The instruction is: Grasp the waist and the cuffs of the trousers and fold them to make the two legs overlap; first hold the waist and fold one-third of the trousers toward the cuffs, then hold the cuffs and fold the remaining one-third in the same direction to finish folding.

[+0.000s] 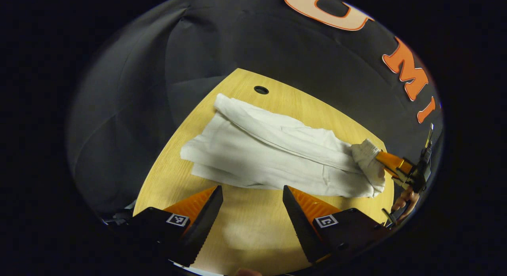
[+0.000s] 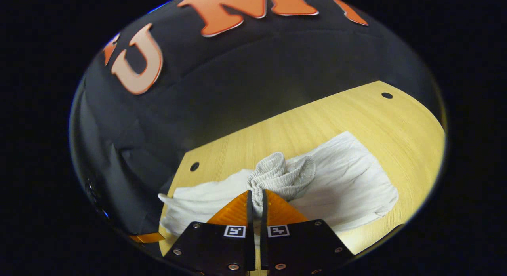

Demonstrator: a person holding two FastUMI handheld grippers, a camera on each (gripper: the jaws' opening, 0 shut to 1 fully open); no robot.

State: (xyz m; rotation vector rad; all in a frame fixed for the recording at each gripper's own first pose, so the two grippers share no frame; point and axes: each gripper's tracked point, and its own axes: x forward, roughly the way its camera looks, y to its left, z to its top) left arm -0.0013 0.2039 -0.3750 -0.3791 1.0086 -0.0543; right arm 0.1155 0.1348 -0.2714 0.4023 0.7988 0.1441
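The white trousers (image 1: 273,149) lay along the wooden worktop (image 1: 253,228), legs doubled one over the other, the wide end near a round hole (image 1: 261,90) in the board. In the left gripper view the left gripper (image 1: 252,198) hung over bare wood just short of the cloth's near edge, fingers spread wide and holding nothing. At the narrow end the right gripper (image 1: 382,165) pinched the gathered cuffs (image 1: 366,157), a hand (image 1: 406,200) behind it. In the right gripper view that gripper's (image 2: 256,198) fingers stood nearly closed on the bunched ribbed fabric (image 2: 277,175), lifted a little above the rest; whether both cuffs were caught could not quite be told. The trousers (image 2: 348,181) spread flat beyond.
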